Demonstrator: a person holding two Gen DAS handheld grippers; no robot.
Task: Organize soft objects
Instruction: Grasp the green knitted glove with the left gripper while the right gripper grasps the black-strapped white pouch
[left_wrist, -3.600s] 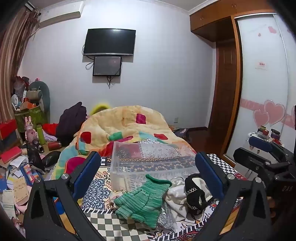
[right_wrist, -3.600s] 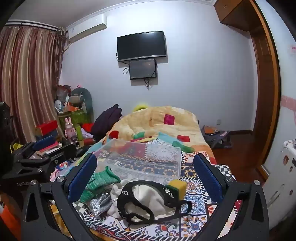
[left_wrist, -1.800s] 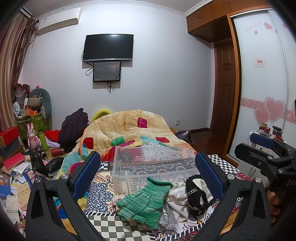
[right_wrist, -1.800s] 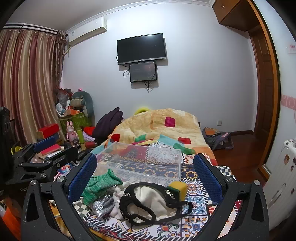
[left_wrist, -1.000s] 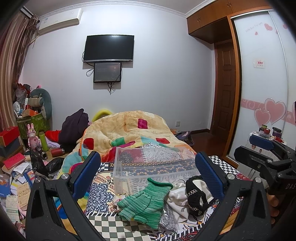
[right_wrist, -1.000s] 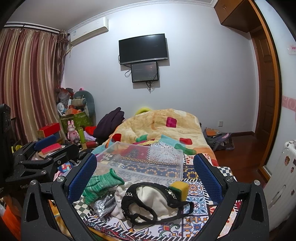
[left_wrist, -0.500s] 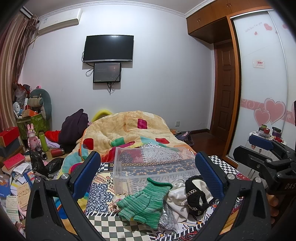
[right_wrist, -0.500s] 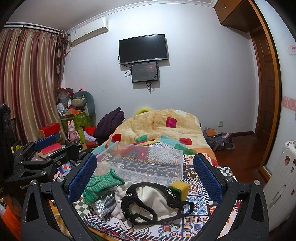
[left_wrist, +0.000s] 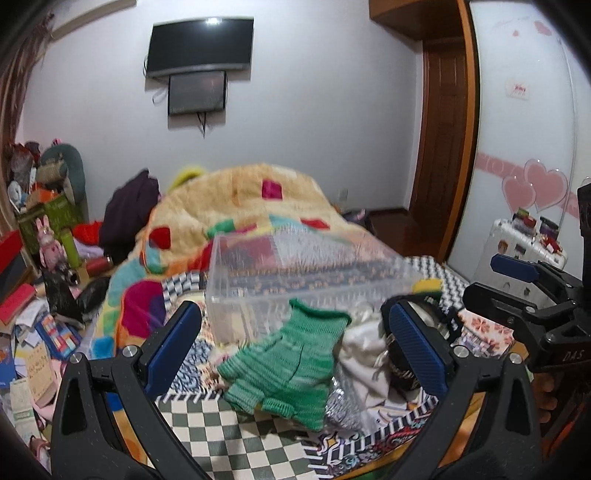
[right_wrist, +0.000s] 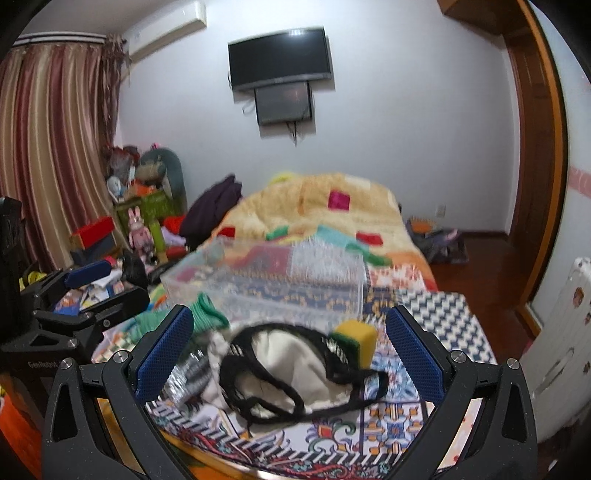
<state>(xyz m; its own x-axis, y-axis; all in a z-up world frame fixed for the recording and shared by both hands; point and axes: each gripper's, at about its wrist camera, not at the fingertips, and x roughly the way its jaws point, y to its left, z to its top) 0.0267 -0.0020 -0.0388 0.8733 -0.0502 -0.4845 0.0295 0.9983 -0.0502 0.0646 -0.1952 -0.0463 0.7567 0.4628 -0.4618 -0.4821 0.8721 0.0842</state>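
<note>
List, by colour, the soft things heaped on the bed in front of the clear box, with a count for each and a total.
Green: 1, knitted gloves
White: 1, cloth
Black: 1, strappy piece
Yellow and green: 1, sponge
Silver: 1, shiny item
Total: 5

I held my left black two-finger gripper with blue pads (left_wrist: 291, 345) level and pointing forward, its jaws spread wide with nothing between them. My right black gripper with blue textured pads (right_wrist: 289, 350) sat beside it at about the same height, likewise spread wide and gripping nothing.
</note>
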